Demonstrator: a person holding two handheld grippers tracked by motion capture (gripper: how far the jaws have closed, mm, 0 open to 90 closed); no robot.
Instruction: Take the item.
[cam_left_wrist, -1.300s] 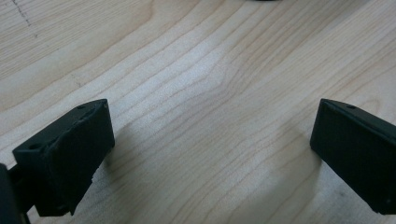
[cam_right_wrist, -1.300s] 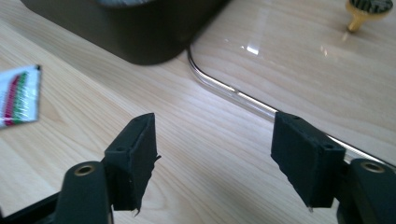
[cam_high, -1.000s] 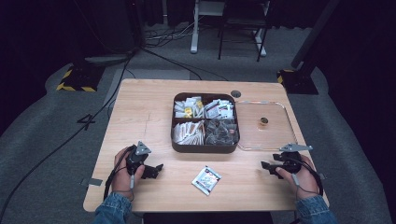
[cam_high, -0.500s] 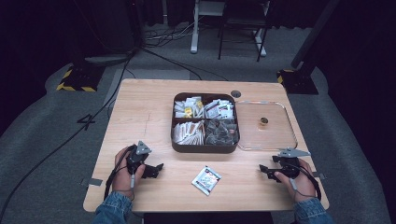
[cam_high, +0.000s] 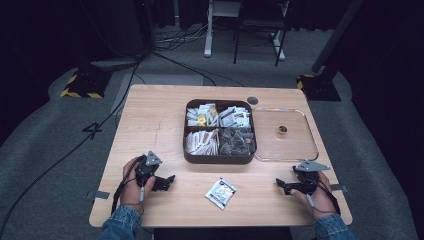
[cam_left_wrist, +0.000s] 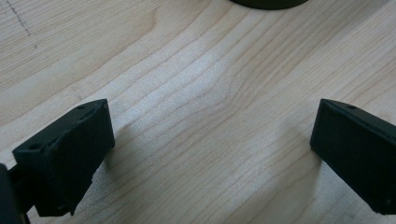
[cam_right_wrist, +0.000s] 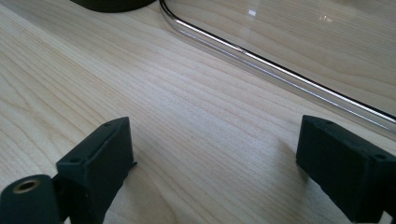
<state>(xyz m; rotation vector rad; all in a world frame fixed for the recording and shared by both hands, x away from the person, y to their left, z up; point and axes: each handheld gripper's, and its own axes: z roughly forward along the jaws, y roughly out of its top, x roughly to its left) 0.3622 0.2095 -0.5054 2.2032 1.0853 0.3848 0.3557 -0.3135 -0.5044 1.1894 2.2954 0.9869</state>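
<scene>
High view: pale wood-grain table holds a dark rounded box with four packet-filled sections, a clear lid beside it, a glossy packet near the front. Left gripper: blocky matte jaws wide apart over bare wood. Right gripper: jaws apart, empty, lid's curved rim ahead.

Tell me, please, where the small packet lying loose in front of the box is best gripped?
Take the packet by a thin edge, probably the corner towards the left tool, coming in low. It lies flat and skewed on the table, so nothing else offers the jaws purchase.
</scene>
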